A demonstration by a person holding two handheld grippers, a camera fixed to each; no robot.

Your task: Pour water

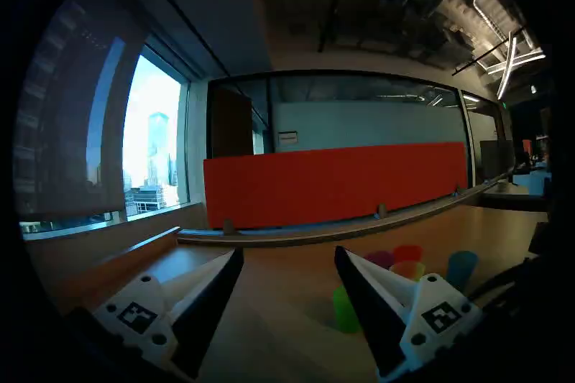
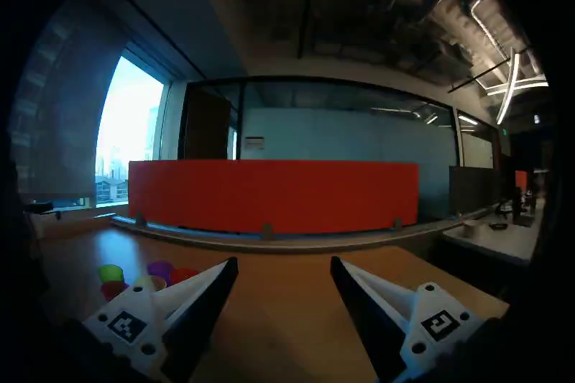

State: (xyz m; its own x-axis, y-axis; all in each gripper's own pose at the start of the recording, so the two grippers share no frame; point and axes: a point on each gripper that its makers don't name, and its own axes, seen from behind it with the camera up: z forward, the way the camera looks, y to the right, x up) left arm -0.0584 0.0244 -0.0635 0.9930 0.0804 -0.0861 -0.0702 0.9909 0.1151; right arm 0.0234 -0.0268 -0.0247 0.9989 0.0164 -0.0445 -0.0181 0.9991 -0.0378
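Note:
In the left gripper view my left gripper (image 1: 289, 257) stands open over a wooden table (image 1: 287, 325), nothing between its fingers. Just right of it stand several plastic cups: a green cup (image 1: 345, 309), a purple cup (image 1: 379, 259), a red cup (image 1: 407, 251), an orange cup (image 1: 407, 269) and a blue cup (image 1: 461, 268). In the right gripper view my right gripper (image 2: 284, 264) is open too and holds nothing. The cluster of cups (image 2: 140, 279) shows at its lower left, partly behind the left finger.
A red divider panel (image 1: 334, 182) runs along the far edge of the table. A bright window (image 1: 151, 146) lies to the left. More desks (image 2: 496, 232) stand at the right. The wooden surface stretches ahead of both grippers.

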